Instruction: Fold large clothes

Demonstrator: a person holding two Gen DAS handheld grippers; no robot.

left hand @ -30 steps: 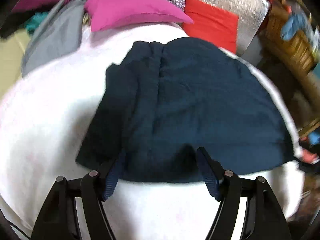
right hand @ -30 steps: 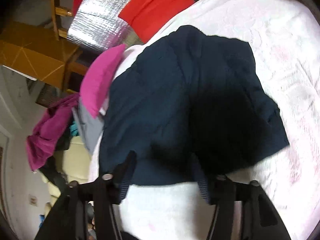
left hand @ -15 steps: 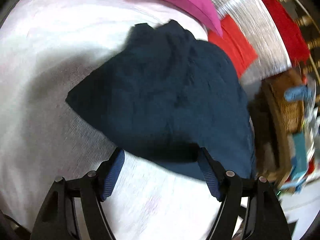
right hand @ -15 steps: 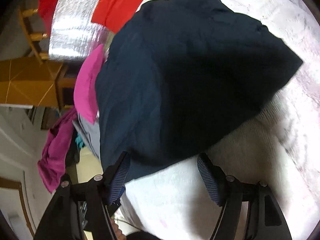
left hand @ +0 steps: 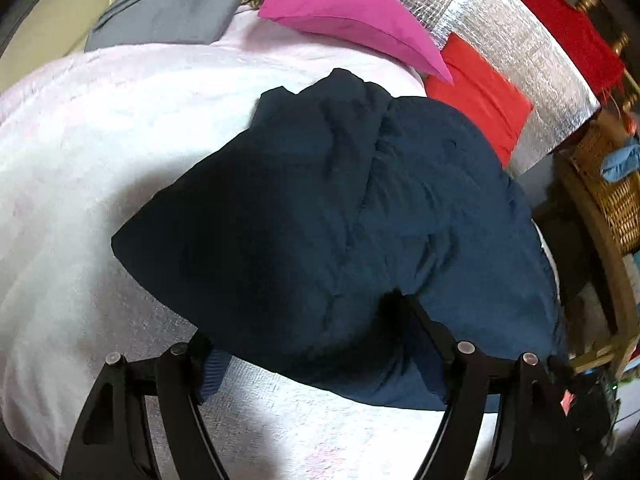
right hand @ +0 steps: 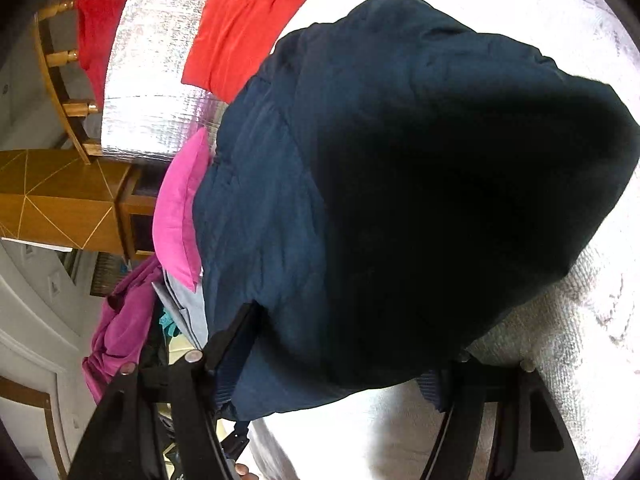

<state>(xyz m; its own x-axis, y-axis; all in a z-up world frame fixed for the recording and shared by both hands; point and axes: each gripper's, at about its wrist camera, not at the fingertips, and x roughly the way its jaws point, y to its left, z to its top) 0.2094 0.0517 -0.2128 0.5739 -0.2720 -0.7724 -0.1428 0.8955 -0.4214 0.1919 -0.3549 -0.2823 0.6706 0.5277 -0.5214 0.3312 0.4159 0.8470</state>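
Observation:
A dark navy garment (left hand: 352, 216) lies folded in a thick bundle on the pale pink bed cover (left hand: 100, 152). In the left wrist view my left gripper (left hand: 320, 356) is open, its jaws wide apart around the garment's near edge, which drapes over the fingertips. In the right wrist view the same garment (right hand: 400, 184) fills the frame, and my right gripper (right hand: 340, 364) is also open, its jaws straddling the near edge; the cloth hides both fingertips.
A magenta pillow (left hand: 344, 12), a grey folded cloth (left hand: 172, 12), a red cloth (left hand: 480, 92) and a silver foil mat (left hand: 520, 52) lie beyond the garment. A wicker basket (left hand: 612, 184) stands at the right. A wooden cabinet (right hand: 60, 200) shows in the right wrist view.
Both grippers have moved in over the garment's near edge, which now lies between the jaws. The jaws have stayed wide apart.

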